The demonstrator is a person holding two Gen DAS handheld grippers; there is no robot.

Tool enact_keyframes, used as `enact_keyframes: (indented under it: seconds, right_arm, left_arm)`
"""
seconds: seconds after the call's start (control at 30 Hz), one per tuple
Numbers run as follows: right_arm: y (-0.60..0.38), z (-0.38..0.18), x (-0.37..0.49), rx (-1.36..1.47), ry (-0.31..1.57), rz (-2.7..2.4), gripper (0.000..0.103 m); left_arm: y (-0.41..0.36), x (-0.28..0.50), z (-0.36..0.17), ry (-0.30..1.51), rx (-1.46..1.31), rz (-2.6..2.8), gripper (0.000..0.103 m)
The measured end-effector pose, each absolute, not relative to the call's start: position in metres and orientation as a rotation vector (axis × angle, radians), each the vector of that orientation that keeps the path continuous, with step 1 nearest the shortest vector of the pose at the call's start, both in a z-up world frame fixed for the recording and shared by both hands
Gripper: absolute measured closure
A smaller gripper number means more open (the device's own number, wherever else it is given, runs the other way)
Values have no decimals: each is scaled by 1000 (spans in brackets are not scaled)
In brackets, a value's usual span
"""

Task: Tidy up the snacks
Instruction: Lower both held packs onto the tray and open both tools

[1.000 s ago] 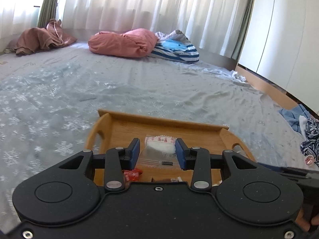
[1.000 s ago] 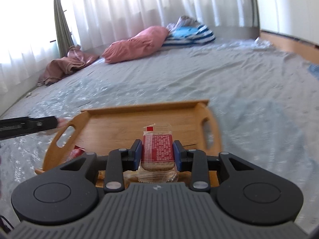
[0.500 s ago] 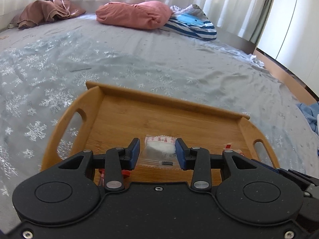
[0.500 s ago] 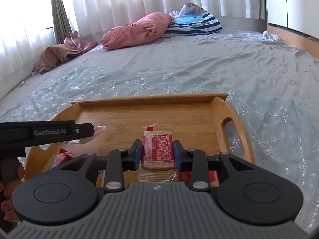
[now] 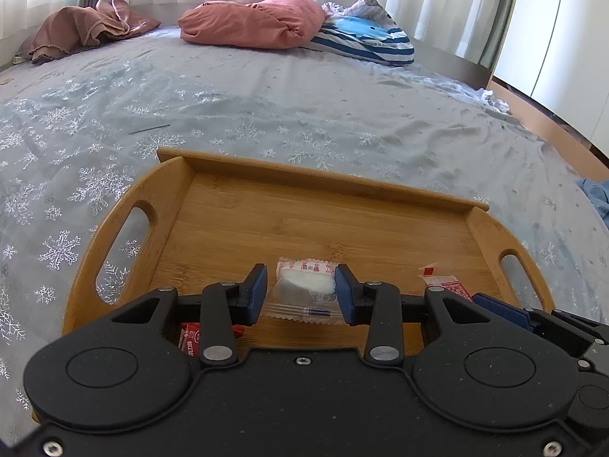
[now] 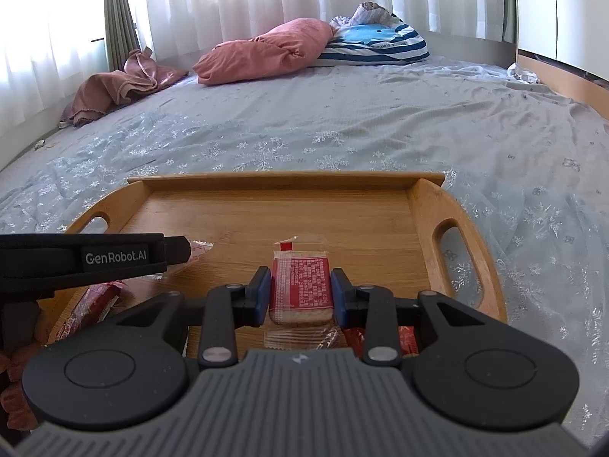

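Left gripper clamped by its blue pads on a clear-wrapped white candy packet with red print, jaws narrowed to the packet's width, held over the near part of a rectangular bamboo tray with cut-out handles. Right gripper likewise closed on a clear-wrapped brown biscuit with a red printed label, upright between the pads, also above the tray's near half. Tray resting on a grey bedspread with white snowflake pattern. More red-wrapped snacks lying at the tray's near edge, partly hidden under both tools. Far off on the bed: a pink pillow, a blue-and-white striped cushion touching its right end, and a crumpled brown cloth at far left.
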State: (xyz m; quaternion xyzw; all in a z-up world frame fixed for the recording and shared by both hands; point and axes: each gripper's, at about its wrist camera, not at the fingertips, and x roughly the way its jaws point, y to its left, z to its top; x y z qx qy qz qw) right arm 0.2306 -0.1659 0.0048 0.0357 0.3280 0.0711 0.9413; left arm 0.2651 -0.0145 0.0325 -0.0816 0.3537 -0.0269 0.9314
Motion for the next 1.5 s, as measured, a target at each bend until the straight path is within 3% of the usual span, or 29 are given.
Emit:
enact_keyframes:
  seconds: [1.1,1.33,1.5]
  right_arm:
    - [-161,-5,240,52,713,156,64]
    - [-159,0,237,53,707,167,52]
    - [-159,8,230,42,689,171,43]
  left_arm:
    - [-18,266,26,774,-134,-65,66]
    - [-16,259,37,746,-110,-71,64]
    - [-12,247,51,720,-94,-71,53]
